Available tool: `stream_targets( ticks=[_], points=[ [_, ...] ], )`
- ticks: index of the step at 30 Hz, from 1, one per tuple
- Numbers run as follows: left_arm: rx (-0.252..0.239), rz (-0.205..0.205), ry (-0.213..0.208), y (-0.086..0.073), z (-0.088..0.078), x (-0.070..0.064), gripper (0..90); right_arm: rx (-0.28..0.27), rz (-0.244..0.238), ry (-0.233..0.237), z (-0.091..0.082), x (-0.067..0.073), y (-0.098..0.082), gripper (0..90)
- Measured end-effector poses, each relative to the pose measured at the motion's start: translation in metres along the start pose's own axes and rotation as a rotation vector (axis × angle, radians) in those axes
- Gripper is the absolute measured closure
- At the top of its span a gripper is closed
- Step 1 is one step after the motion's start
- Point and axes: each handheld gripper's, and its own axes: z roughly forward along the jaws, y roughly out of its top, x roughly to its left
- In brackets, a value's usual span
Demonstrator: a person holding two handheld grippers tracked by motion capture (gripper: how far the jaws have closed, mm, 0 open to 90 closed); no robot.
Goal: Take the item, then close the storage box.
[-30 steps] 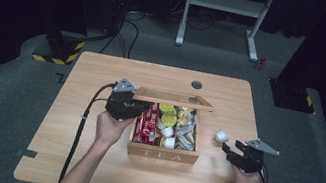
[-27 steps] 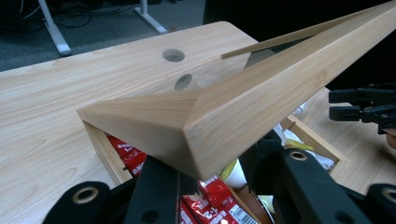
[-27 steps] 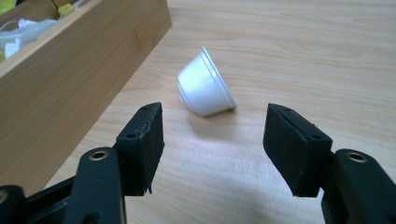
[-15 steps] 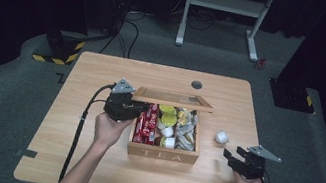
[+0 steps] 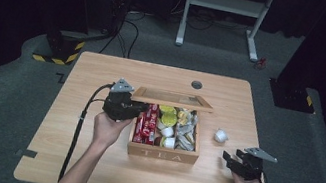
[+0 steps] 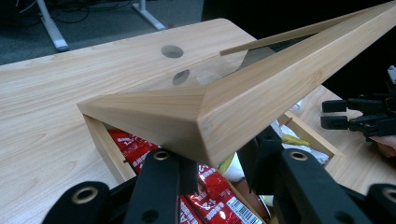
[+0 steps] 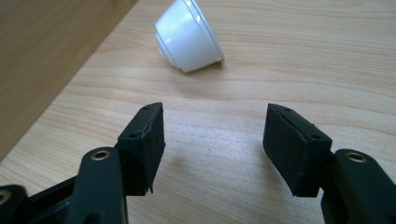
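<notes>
Left gripper (image 5: 133, 108) clamped on corner of lid (image 6: 219, 105), lid held raised over tea box (image 5: 163, 151) mid-table (image 5: 86, 169). Box crammed: red packets (image 5: 147, 121), yellow and white pods, sorts hard to tell. White pod (image 7: 188, 36) on its side right of box. Right gripper (image 5: 231, 162) near front edge, jaws apart, empty. Lid hides box's far half in left gripper view

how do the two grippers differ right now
The left gripper is shut on the tea box's lid, propping it up; the right gripper is open and holds nothing, aimed at the white cup lying on the table. Both have black jaws.
</notes>
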Motion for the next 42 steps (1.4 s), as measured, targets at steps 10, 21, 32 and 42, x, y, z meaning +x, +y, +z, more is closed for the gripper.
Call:
stream_targets(
  ticks=[10,21,32,42],
  points=[
    [0.003,0.009,0.007,-0.003,-0.007,-0.003,69.9,0.057,-0.057,-0.052,0.002,0.003,-0.001,37.9],
    [-0.008,-0.018,0.01,-0.01,-0.011,-0.001,69.9,0.063,-0.068,-0.091,0.003,0.003,0.0,36.7],
    [-0.004,-0.02,0.016,-0.015,-0.013,-0.003,69.8,0.067,-0.07,-0.098,0.003,0.004,0.0,36.3],
    [-0.005,-0.035,0.015,-0.021,-0.016,-0.002,69.8,0.066,-0.077,-0.099,0.004,0.003,0.0,36.3]
  ],
)
